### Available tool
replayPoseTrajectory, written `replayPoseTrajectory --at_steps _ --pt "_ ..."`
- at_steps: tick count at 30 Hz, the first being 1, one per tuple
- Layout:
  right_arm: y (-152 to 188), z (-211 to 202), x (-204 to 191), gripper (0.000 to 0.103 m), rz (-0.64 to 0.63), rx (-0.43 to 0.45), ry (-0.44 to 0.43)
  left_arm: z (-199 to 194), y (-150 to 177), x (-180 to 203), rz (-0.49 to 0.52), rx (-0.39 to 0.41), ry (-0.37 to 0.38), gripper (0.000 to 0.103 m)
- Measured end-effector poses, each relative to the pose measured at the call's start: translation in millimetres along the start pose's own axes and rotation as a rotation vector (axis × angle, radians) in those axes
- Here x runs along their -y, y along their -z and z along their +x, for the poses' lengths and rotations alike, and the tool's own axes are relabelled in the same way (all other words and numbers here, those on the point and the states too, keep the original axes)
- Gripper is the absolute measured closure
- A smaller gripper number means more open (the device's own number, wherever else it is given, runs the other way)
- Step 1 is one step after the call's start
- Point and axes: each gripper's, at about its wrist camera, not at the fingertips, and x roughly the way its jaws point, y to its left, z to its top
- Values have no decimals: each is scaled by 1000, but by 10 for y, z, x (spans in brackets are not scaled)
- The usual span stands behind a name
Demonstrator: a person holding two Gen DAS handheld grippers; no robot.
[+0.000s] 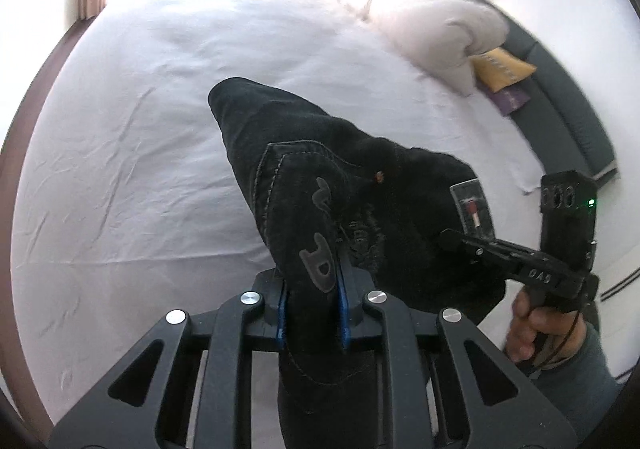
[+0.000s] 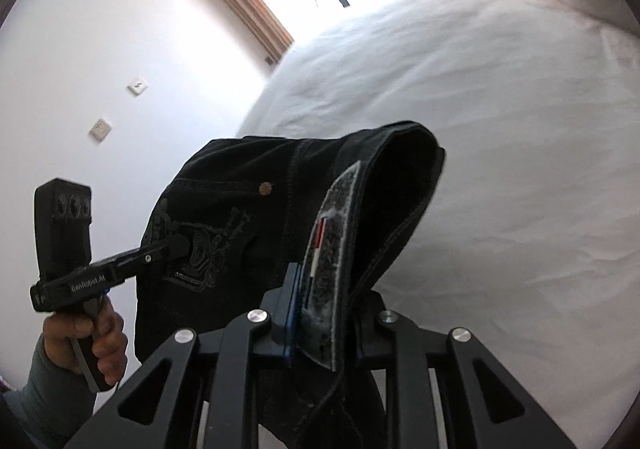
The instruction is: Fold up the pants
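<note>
On the left, the left gripper (image 1: 312,301) has its blue-padded jaws pressed together on a fold of the black pants (image 1: 320,169), pinching the cloth beside a stitched back pocket with a grey appliqué; the fabric rises from the jaws and drapes forward over the white bed (image 1: 140,109), whose creased sheet fills most of the left wrist view. The pants hang bunched between the two tools, lifted off the sheet near the bed's near edge, with a copper rivet and a small rectangular brand label showing on the dark denim. Further right, the right gripper (image 1: 448,239) reaches in from the side with its fingers closed on the waistband by that label, gripped by a hand (image 1: 532,325) in a grey-blue sleeve. In the right wrist view the same clamp shows close up: the right gripper (image 2: 324,309) is shut on the waistband, the label strip lying across its blue pad, while the left gripper (image 2: 176,245) bites the pants (image 2: 240,209) near an embroidered crest. At the bed's far right corner lie white pillows (image 1: 432,29), with a yellow cushion (image 1: 502,67) and a purple item (image 1: 510,99) beside a dark headboard (image 1: 568,105)
</note>
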Motion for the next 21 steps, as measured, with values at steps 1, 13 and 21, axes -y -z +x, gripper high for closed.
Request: replayPoseTrajectory --at_steps 1,13,21 --pt "9 128 90 80 29 -16 -3 163 -5 -93 -3 -22 -13 84" --pt "422 336 898 44 227 -13 -102 443 355 -633 -26 12 -92 49" --pt "185 -215 437 26 176 143 -177 -204 619 -373 -8 160 -195 49"
